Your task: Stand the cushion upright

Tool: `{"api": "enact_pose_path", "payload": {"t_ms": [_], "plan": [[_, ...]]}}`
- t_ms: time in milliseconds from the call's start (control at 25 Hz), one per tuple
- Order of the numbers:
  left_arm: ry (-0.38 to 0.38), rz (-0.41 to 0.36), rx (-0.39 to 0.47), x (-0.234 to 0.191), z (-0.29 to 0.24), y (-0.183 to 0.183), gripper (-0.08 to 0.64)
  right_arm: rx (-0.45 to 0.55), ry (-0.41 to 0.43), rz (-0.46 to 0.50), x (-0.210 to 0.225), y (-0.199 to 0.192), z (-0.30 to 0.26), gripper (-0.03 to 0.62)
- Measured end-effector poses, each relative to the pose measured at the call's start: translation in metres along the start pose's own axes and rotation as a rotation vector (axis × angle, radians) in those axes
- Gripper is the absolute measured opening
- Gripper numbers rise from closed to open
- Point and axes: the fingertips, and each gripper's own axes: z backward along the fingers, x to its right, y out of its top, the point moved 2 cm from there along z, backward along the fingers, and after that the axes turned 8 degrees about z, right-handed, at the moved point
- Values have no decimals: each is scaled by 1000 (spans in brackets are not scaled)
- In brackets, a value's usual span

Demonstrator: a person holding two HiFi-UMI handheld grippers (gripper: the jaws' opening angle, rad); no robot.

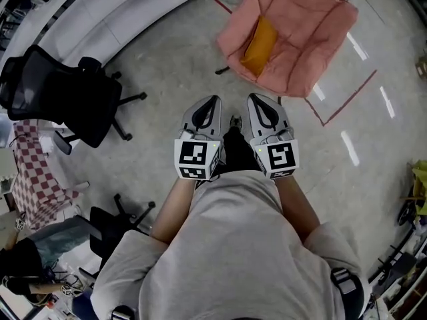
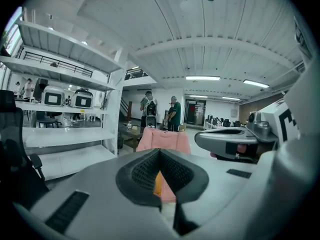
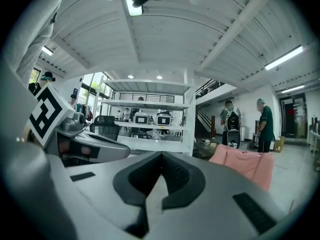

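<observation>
Closest to us is our grey shirt, and just past it we hold the left gripper and right gripper side by side, near each other and aimed across the floor. Both have their jaws pressed together with nothing gripped; in the left gripper view the closed tips frame only a far-off sliver of orange, and the right gripper's tips frame bare floor. The cushion, orange, lies slanted in the seat of the pink chair, well apart from both grippers. Red tape marks the floor beside that chair. Off to our left stand a black office chair and a checked cloth. White shelves and two standing people show beyond.
</observation>
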Motion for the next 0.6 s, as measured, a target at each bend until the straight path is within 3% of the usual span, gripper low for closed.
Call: {"api": "enact_pose_path", "payload": {"t_ms": [320, 600], "plan": [[-2, -50, -87, -54, -69, 3, 12, -61, -4, -41, 33, -38, -66, 8], [-71, -122, -225, -60, -182, 1, 12, -173, -25, -61, 116, -88, -125, 8]]}}
